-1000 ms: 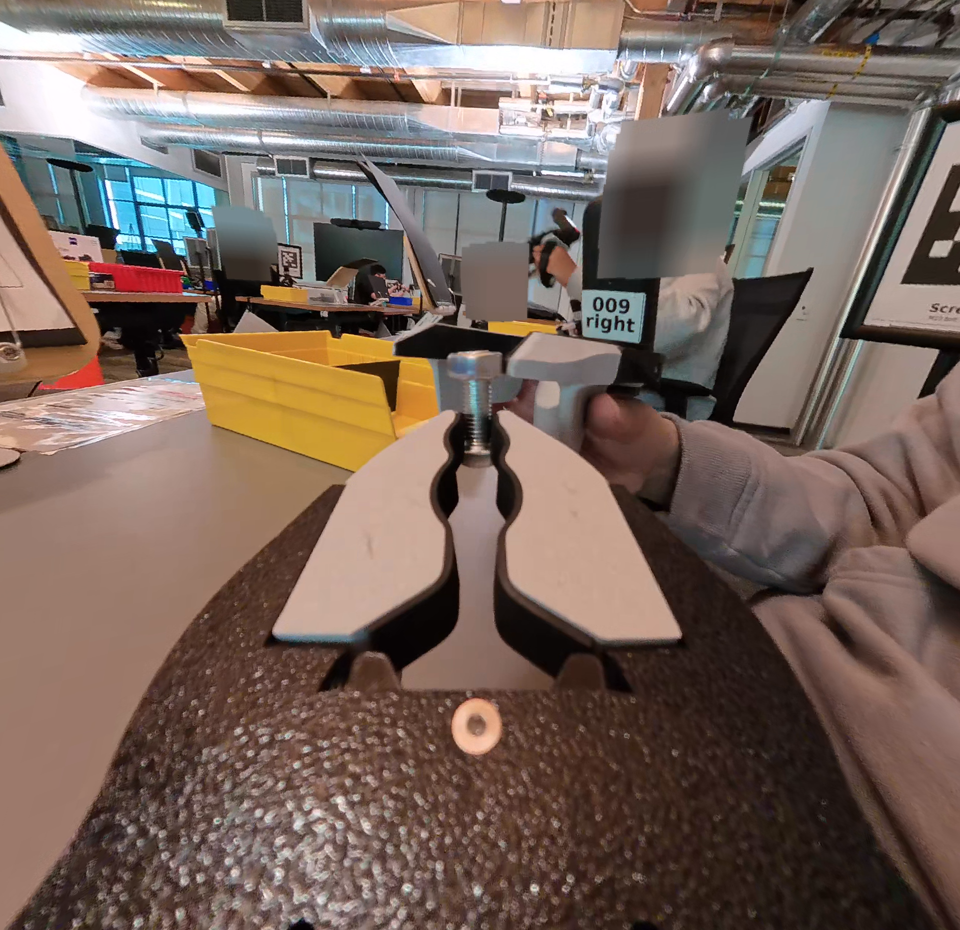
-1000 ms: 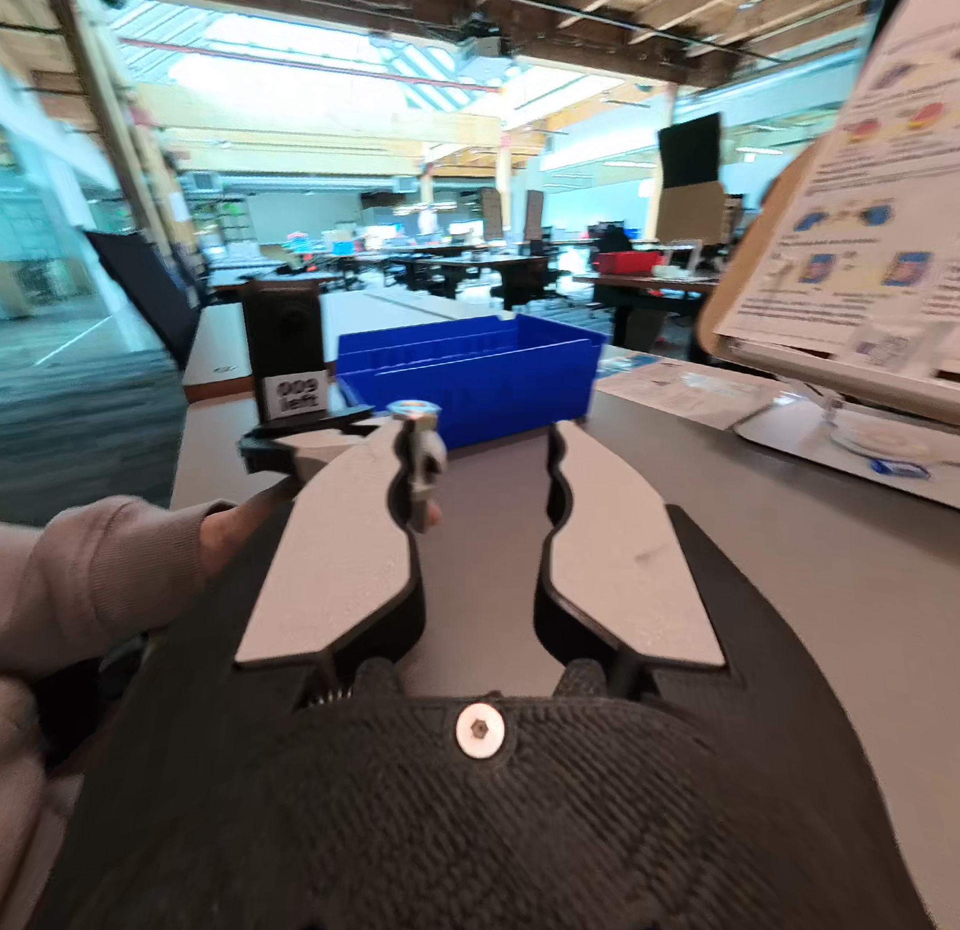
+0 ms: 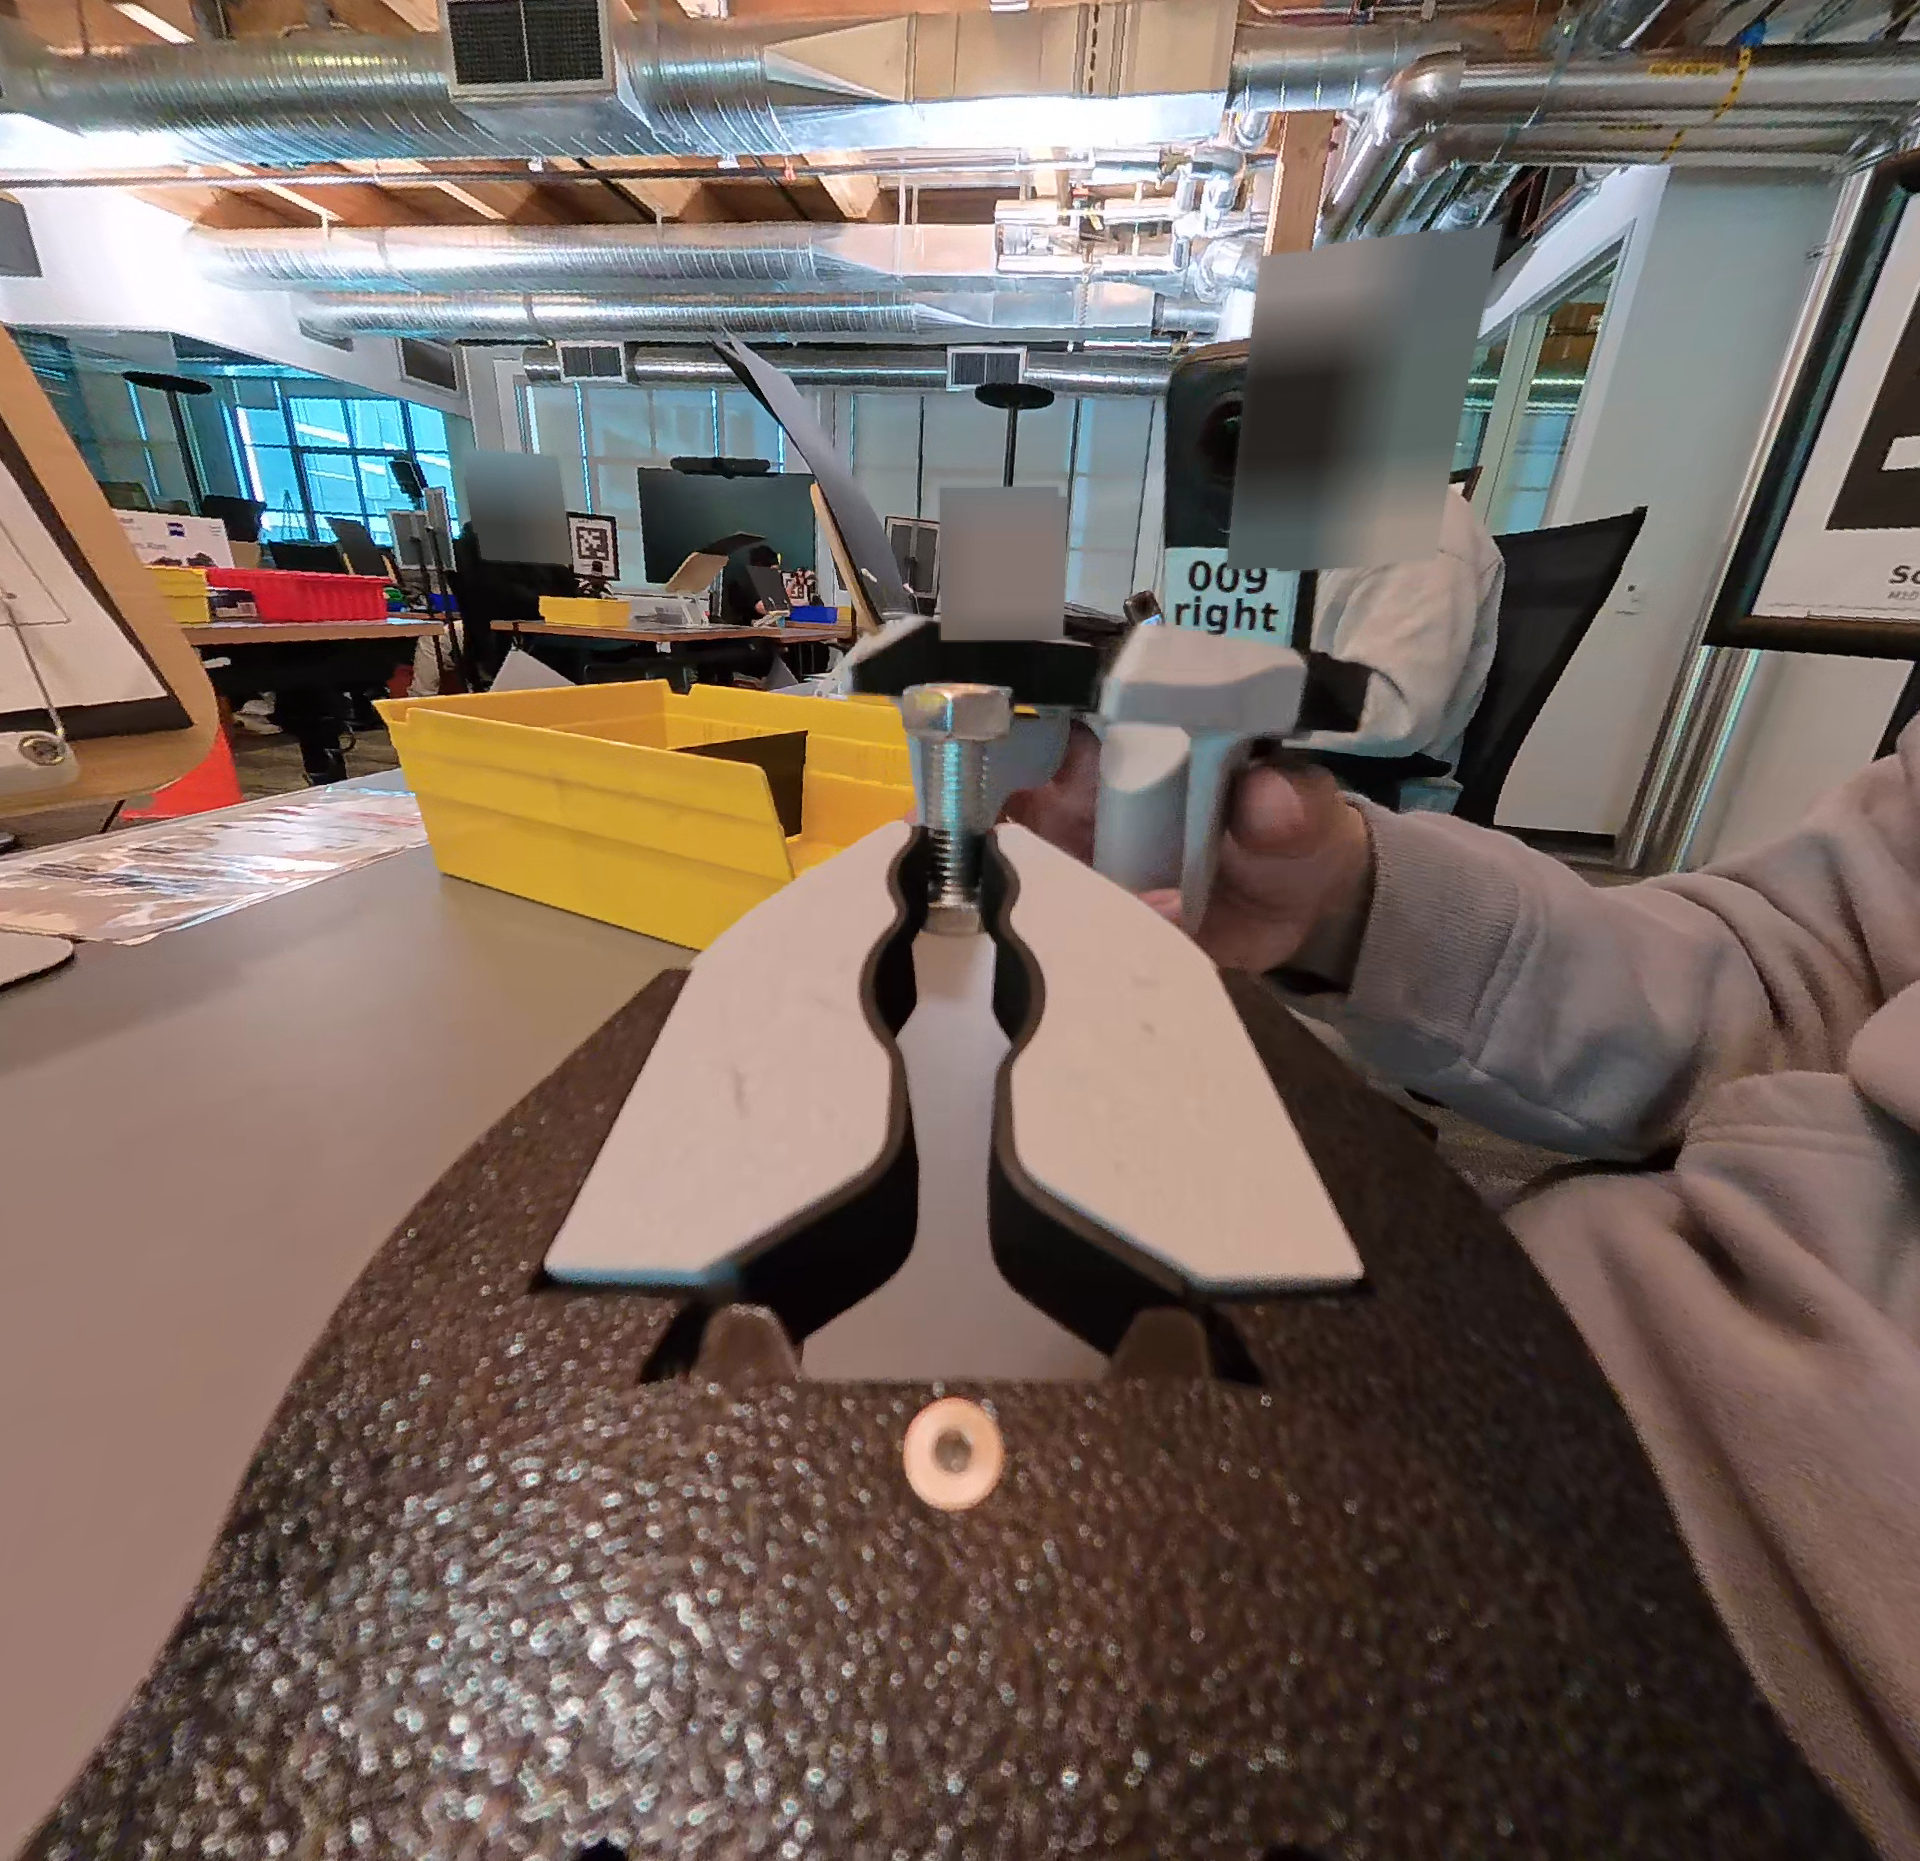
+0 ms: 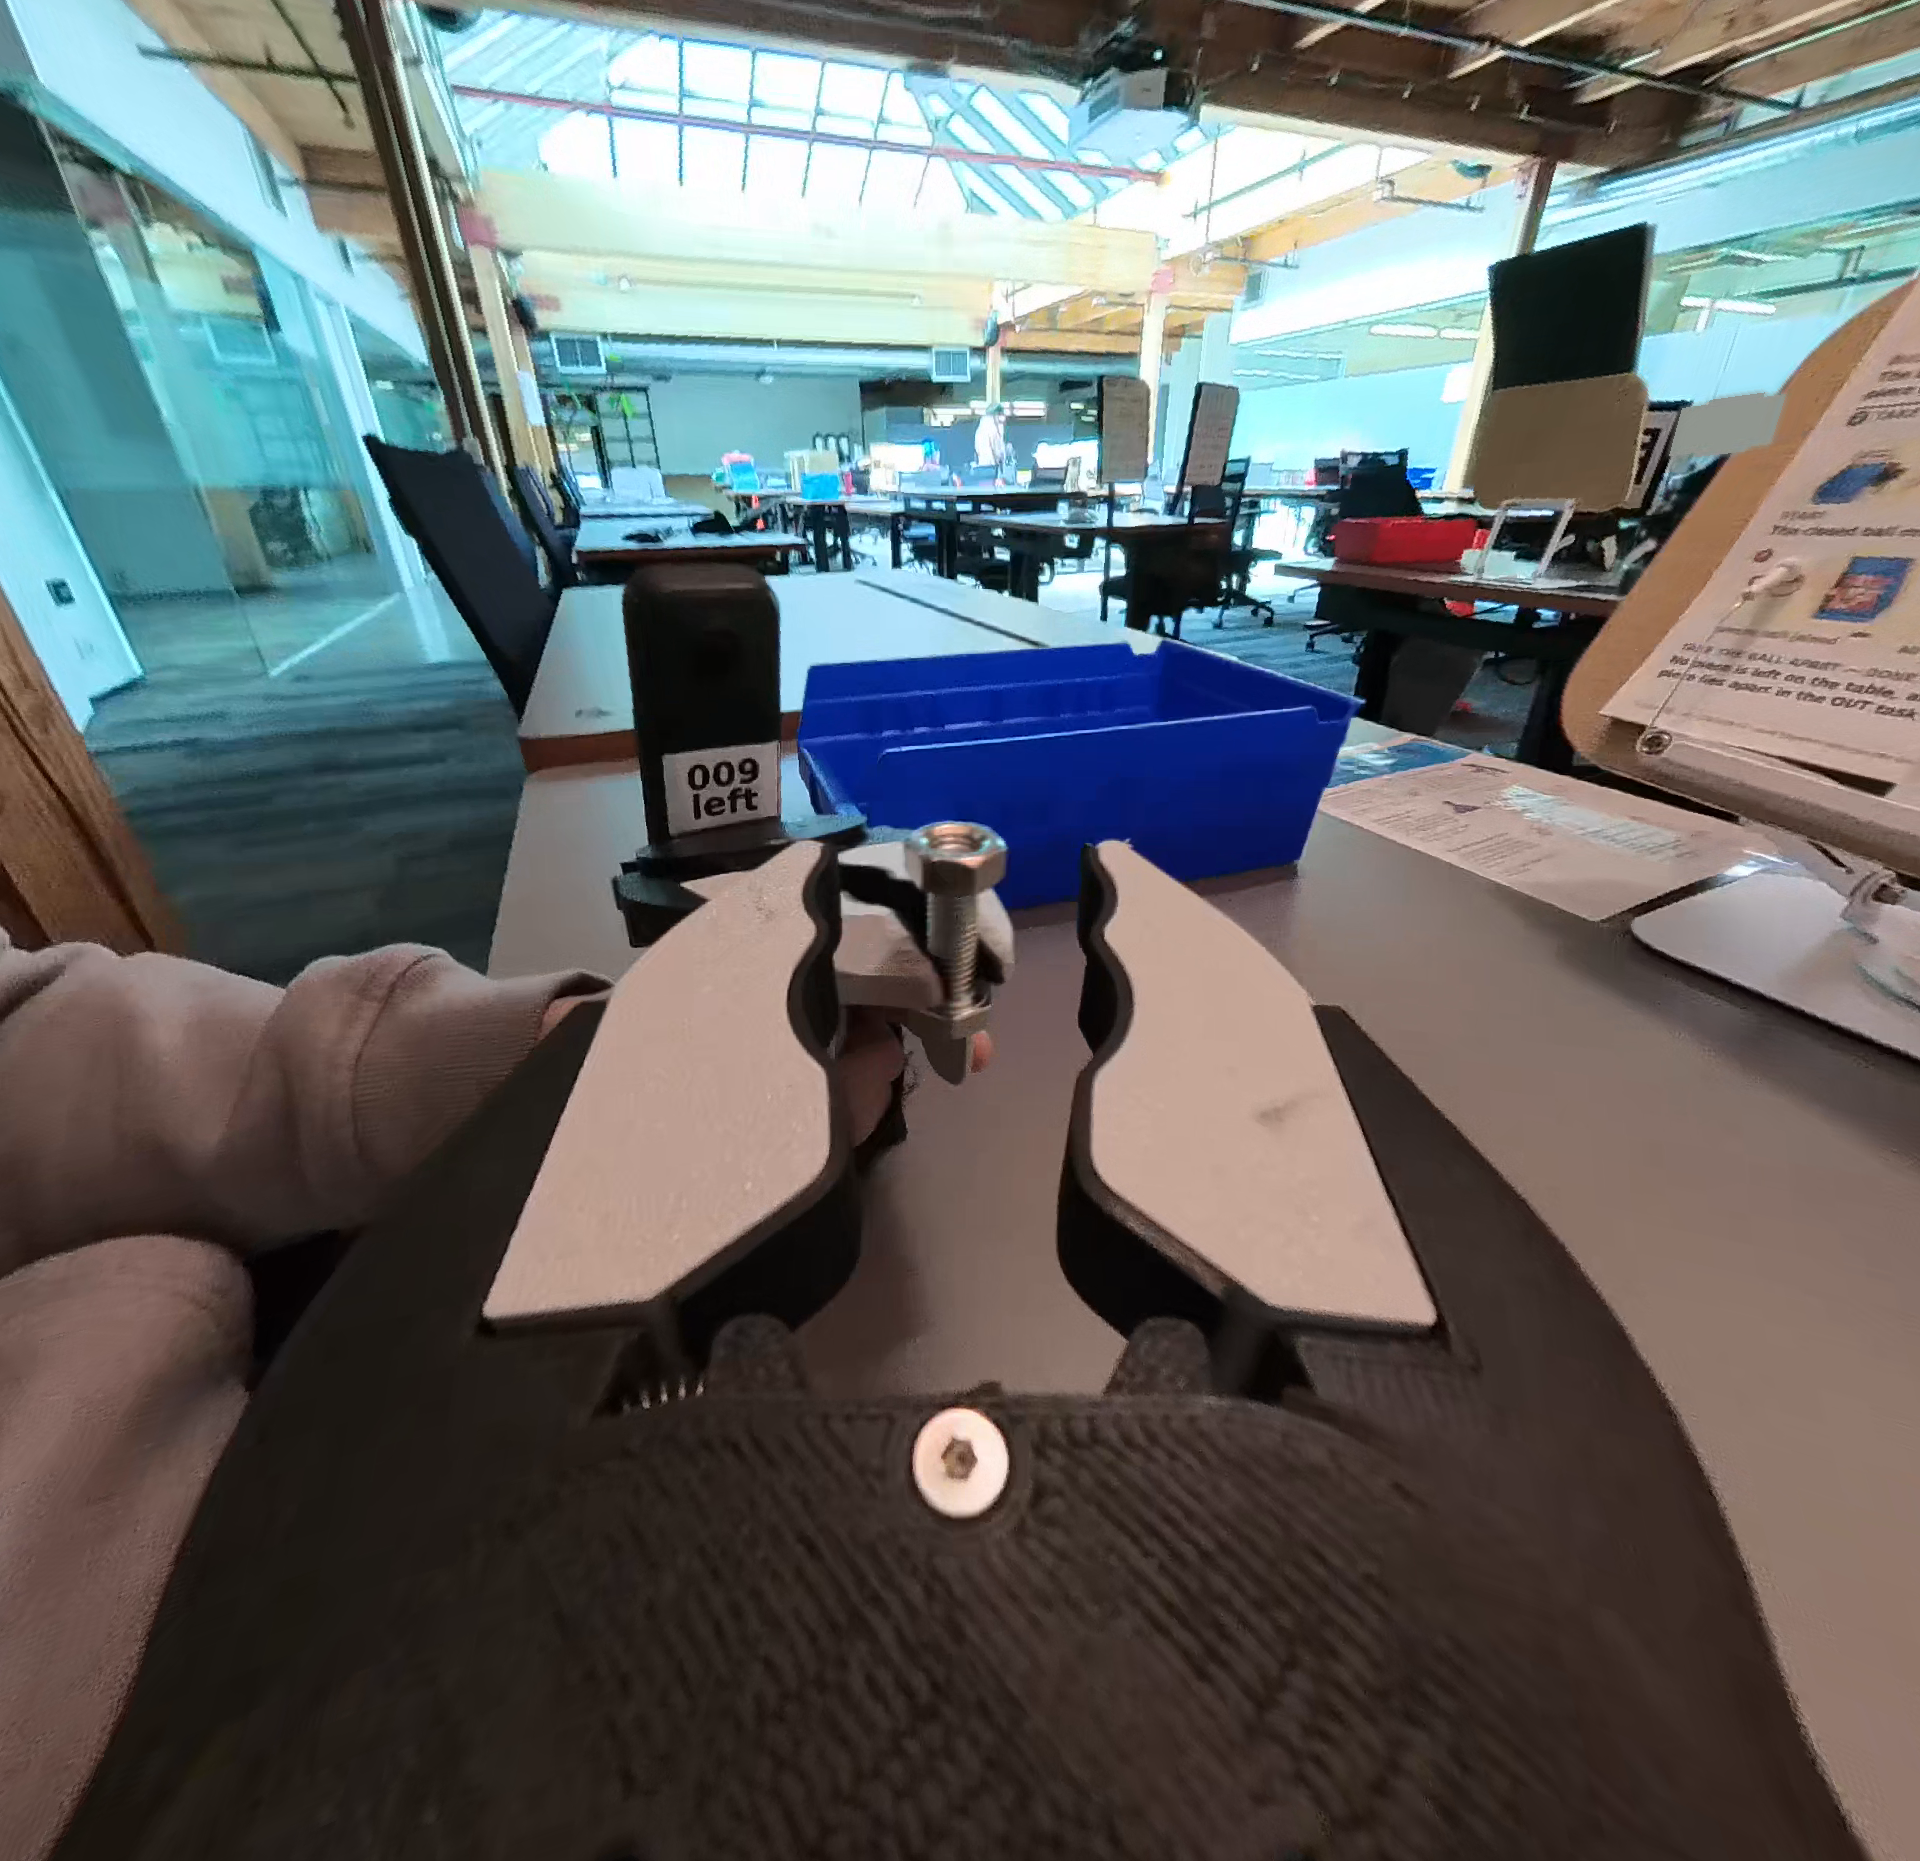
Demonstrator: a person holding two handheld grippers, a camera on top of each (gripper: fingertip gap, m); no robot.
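My left gripper is shut on the threaded shank of a silver hex bolt, which it holds upright with the hex end on top. My right gripper is open. The same bolt stands between its two fingers, a little nearer the left finger, and neither pad touches it. In the right wrist view the left gripper reaches in from the left, a hand behind it. In the left wrist view the right gripper sits just behind the bolt, held by a hand.
A yellow bin stands on the grey table behind the left gripper. A blue bin stands behind the bolt in the right wrist view. Printed sheets and a board on a stand are at the right.
The right gripper has shifted, so the bolt now stands in the middle of its open fingers instead of against the left finger. The left gripper keeps the same hold on the bolt.
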